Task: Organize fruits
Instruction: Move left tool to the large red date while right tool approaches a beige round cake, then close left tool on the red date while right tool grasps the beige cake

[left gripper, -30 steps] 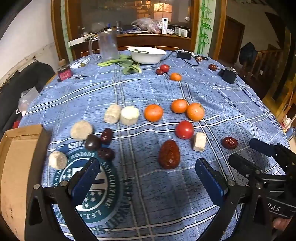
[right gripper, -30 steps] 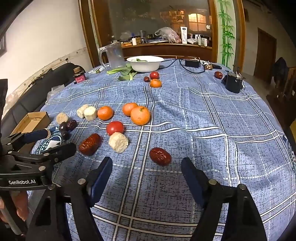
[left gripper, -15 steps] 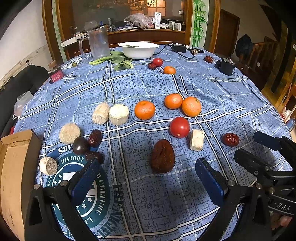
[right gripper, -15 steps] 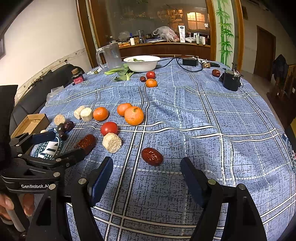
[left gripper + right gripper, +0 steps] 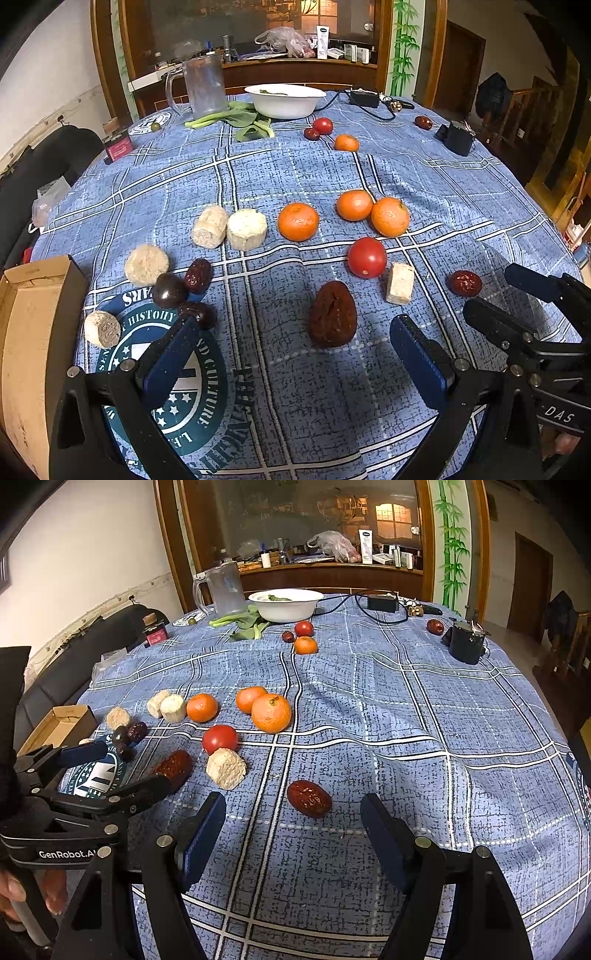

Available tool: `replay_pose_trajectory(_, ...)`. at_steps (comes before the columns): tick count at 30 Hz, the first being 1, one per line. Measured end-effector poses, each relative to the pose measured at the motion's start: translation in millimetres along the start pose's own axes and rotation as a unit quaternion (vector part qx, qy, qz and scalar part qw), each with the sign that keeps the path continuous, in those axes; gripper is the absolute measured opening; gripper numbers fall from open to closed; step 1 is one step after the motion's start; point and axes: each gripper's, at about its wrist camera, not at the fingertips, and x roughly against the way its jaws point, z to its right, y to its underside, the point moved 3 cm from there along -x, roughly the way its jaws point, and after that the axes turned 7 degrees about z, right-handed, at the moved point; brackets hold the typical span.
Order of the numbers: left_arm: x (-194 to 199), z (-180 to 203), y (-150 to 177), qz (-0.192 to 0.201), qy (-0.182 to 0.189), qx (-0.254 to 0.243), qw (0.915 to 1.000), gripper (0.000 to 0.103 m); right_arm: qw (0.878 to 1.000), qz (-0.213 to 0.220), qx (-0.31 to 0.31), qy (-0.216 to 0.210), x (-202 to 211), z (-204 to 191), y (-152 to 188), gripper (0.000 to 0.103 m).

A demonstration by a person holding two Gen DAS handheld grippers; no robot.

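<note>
Fruit lies spread over a blue checked tablecloth [image 5: 424,177]. My left gripper [image 5: 293,334] is open, and a large dark red date [image 5: 332,314] lies just ahead between its blue pads. My right gripper [image 5: 293,821] is open too, with a smaller red date [image 5: 308,798] between its fingertips. Behind these sit a red tomato [image 5: 366,257], a pale chunk [image 5: 399,283] and three oranges [image 5: 298,221]. To the left are two pale cut pieces [image 5: 246,229] and a cluster of dark dates [image 5: 184,284]. The right gripper [image 5: 524,295] shows at the left wrist view's right edge.
A cardboard box [image 5: 33,332] stands at the table's left edge. At the far side are a white bowl [image 5: 284,100], a clear jug [image 5: 203,86], green leaves [image 5: 243,122], a tomato with an orange [image 5: 346,143], a black device [image 5: 458,137] and a red jar [image 5: 117,146].
Both grippers have moved forward and lower toward the table. The large date now sits nearer the left gripper's pads, and the small date nearer the right one's. Both stayed open.
</note>
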Motion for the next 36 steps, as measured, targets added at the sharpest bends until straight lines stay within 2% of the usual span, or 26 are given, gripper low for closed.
replay_pose_trajectory(16, 1.8, -6.4, -1.6, 0.002, -0.001, 0.02, 0.9998, 0.103, 1.0, 0.002, 0.002, 0.003, -1.7, -4.0, -3.9, 0.079)
replay_pose_trajectory(33, -3.9, -2.8, 1.5, -0.008, -0.011, -0.004, 0.9999, 0.103, 1.0, -0.003, -0.007, 0.011, -4.1, 6.1, -3.1, 0.079)
replay_pose_trajectory(36, -7.8, 5.4, 1.3, -0.011, -0.004, -0.022, 0.9997, 0.092, 1.0, -0.004, -0.01, 0.01, -4.7, 7.9, -2.6, 0.079)
